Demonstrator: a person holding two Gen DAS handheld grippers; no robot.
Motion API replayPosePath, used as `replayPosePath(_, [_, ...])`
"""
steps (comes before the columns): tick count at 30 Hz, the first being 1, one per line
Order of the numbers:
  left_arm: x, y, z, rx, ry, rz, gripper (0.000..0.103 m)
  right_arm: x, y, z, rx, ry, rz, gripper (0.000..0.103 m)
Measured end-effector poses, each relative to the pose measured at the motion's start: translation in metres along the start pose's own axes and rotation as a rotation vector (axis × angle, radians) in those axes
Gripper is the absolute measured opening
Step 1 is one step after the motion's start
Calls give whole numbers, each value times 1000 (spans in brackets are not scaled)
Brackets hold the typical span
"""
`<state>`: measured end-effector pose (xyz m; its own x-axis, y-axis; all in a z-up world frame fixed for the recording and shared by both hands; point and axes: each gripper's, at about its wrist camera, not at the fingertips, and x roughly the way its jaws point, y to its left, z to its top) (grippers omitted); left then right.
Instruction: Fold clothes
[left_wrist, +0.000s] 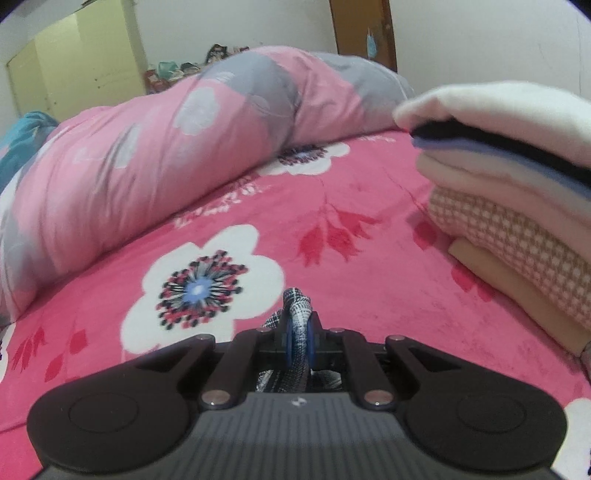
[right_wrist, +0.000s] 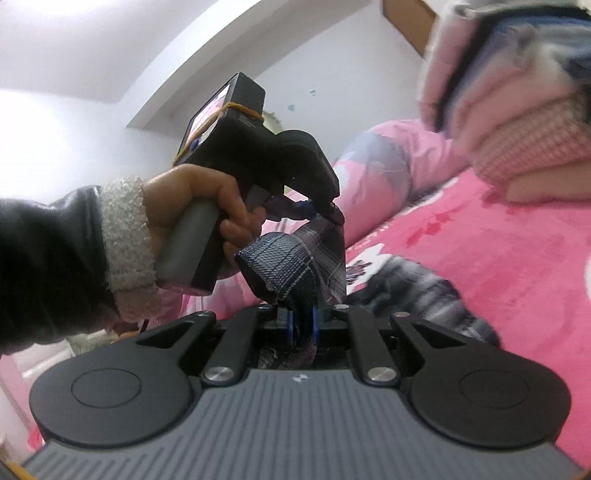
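A pink floral bed cover (left_wrist: 369, 258) spreads below, a rolled quilt (left_wrist: 166, 155) behind and a stack of folded clothes (left_wrist: 517, 192) at right. Both left tongs (left_wrist: 300, 334) and right tongs (right_wrist: 303, 325) pinch the grey plaid garment (right_wrist: 295, 269), lifted above the bed between them.

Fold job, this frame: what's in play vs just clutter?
In play:
plaid garment, pinched at two points
left gripper, jaws shut on it
right gripper, jaws shut on it
folded stack
bed sheet, the work surface

Clutter:
quilt
cupboard
teal cloth
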<state>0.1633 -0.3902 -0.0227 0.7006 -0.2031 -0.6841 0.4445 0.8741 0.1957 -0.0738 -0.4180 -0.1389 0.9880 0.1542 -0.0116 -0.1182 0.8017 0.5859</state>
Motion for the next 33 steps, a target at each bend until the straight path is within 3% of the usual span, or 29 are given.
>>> replayPosePath(1, [7,-5,1,7,21,-17,10,-1,-7,0,29,1,-9,7])
replayPosePath(3, [25,-6,1,-26,98,-120,28,1,-20,-3,94,13,-27,7])
replayPosePath(5, [35,-1,0,-84,135,-163,37,4,-32,-7,148,27,-45,7])
replayPosePath(9, [24,21,2,-202,80,-195,52,7,-44,-13,215,48,-58,7])
replayPosePath(15, [-32,65,-9,-259,-10,-175,59,8,-48,-14,244,50,-56,8])
replayPosePath(23, [-102,131,-102,-278,35,-136,65,9,-52,-9,268,67,-45,16])
replayPosePath(28, [-111,143,-161,-245,82,-188,67,4,-44,-1,235,67,-61,28])
replayPosePath(33, [-110,131,-190,-143,54,-287,73,-6,-43,17,212,64,-76,40])
